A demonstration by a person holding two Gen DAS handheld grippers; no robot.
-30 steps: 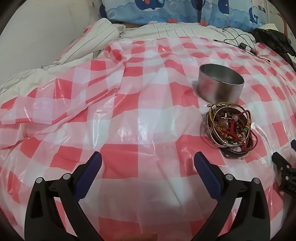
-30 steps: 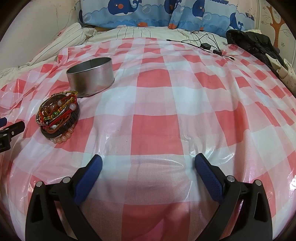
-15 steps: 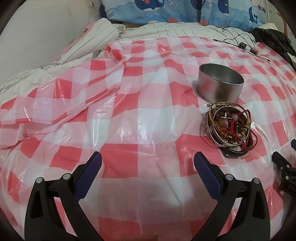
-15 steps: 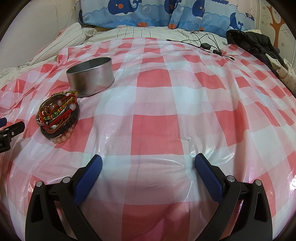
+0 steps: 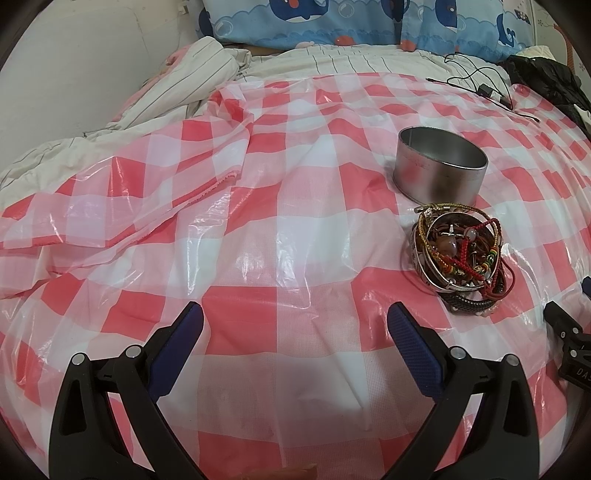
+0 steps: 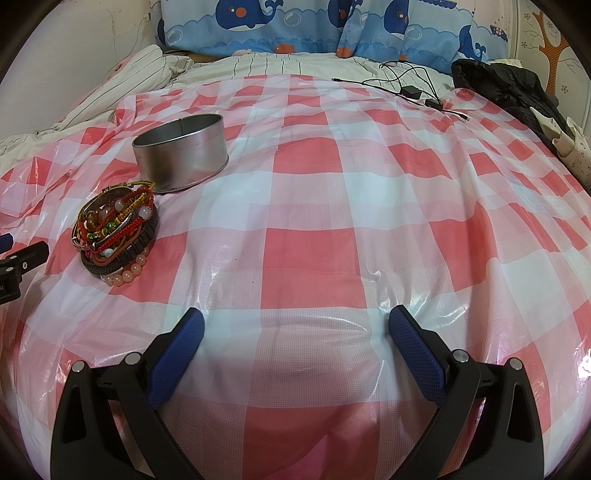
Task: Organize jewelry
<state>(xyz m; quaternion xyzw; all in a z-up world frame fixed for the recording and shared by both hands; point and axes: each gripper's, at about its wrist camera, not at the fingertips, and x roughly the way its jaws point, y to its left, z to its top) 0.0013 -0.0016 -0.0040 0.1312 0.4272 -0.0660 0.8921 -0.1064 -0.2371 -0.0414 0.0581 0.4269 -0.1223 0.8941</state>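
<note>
- While the left gripper (image 5: 294,325) hovers low over the red-and-white checked plastic sheet (image 5: 303,236), its blue-padded fingers (image 5: 184,332) stand wide apart with nothing between them.
- Likewise the right gripper (image 6: 295,328) is spread wide and holds nothing, its blue pads (image 6: 410,343) over a white square of the sheet.
- Taking the round metal tin (image 6: 181,151) as landmark: it stands upright and open-topped on the sheet, and what can be seen of its inside shows nothing in it.
- Just in front of the tin, nearly touching its base, lies the pile of bracelets (image 6: 116,230): a silver bangle, red and yellow cords, coloured beads, a dark braided band and a string of pale pink beads at the bottom.
- Beyond the tin, at the far edge of the sheet, a black cable with a small adapter (image 6: 410,90) trails across the striped bedding (image 6: 258,64).
- Farther behind the tin, blue whale-print pillows (image 6: 277,26) line the headboard; a black garment (image 6: 517,92) lies well to the tin's right.
- From the left wrist view, the other gripper's black body at the right edge bears white letters "DA"; the rest is cut off.
</note>
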